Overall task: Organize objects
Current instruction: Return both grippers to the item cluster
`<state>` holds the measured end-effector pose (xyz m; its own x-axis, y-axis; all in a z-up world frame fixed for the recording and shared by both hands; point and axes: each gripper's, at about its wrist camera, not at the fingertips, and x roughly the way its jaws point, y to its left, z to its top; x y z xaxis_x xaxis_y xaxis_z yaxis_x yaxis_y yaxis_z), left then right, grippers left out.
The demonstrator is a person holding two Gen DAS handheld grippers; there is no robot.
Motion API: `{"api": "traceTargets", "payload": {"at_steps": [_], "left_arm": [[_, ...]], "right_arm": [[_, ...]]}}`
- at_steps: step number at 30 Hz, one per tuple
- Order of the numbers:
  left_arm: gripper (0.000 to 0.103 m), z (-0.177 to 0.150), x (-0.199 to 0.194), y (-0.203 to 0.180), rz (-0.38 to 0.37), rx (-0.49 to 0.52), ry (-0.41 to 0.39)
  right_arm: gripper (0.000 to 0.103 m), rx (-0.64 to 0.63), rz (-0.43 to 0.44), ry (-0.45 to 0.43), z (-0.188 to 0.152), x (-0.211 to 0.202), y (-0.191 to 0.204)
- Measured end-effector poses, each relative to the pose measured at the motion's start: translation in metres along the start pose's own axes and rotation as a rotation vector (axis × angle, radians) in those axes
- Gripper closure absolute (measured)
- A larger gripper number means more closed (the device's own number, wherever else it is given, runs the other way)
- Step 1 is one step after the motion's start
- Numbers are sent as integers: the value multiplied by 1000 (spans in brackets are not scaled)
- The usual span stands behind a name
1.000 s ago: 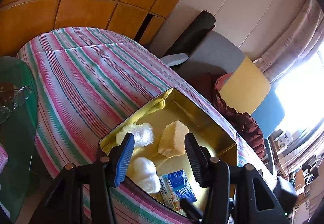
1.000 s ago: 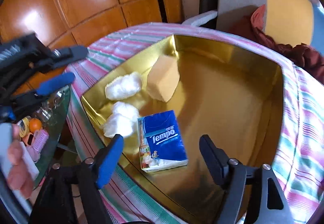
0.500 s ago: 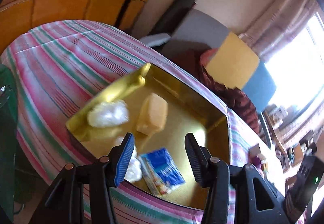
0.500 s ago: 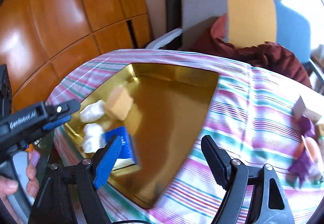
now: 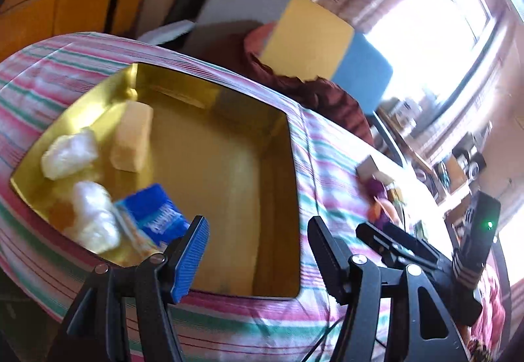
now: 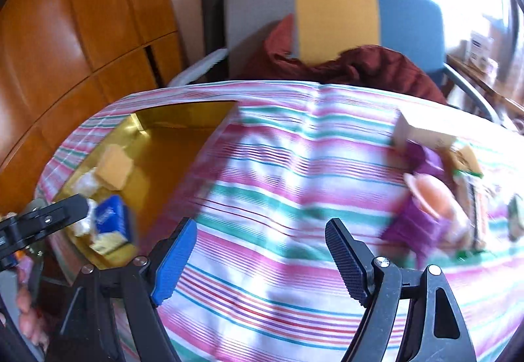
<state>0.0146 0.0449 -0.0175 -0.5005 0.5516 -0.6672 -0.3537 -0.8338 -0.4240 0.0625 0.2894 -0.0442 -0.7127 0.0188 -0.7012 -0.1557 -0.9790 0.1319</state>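
Observation:
A gold tin box [image 5: 229, 100] lies open on the striped tablecloth [image 5: 327, 149]. It holds a yellow sponge [image 5: 131, 141], two white plastic-wrapped lumps [image 5: 70, 154] and a blue tissue pack [image 5: 157, 214]. My left gripper [image 5: 258, 250] is open and empty above the box's near edge. My right gripper [image 6: 262, 260] is open and empty over bare cloth, right of the box [image 6: 163, 146]. A purple item with a peach-coloured cap [image 6: 425, 208], a small cardboard box [image 6: 419, 133] and packets lie blurred at the right.
A chair with grey, yellow and blue panels [image 6: 334, 15] holds a dark red cloth [image 6: 360, 64] behind the table. Wooden panelling [image 6: 82, 18] is at the left. A bright window [image 5: 442, 21] and cluttered shelves are at the right.
Both grippers have swung to the right. The right one has left the box and is now over bare cloth, with the pile of items at the right coming into view.

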Motion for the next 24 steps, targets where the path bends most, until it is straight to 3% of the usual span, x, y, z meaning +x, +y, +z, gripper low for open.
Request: {"api": "traceTargets", "payload": {"at_steps": [8, 14, 20, 24], "left_arm": [[39, -21, 17, -47, -74, 141, 89], [34, -31, 25, -76, -110, 223, 129], [34, -38, 31, -97, -113, 276, 159], [34, -42, 39, -105, -113, 296, 188]], "right_arm": [[22, 179, -178, -76, -27, -26, -93], [22, 309, -327, -96, -20, -35, -173], [29, 285, -366, -54, -5, -15, -217], [35, 286, -328, -12, -3, 8, -228]]}}
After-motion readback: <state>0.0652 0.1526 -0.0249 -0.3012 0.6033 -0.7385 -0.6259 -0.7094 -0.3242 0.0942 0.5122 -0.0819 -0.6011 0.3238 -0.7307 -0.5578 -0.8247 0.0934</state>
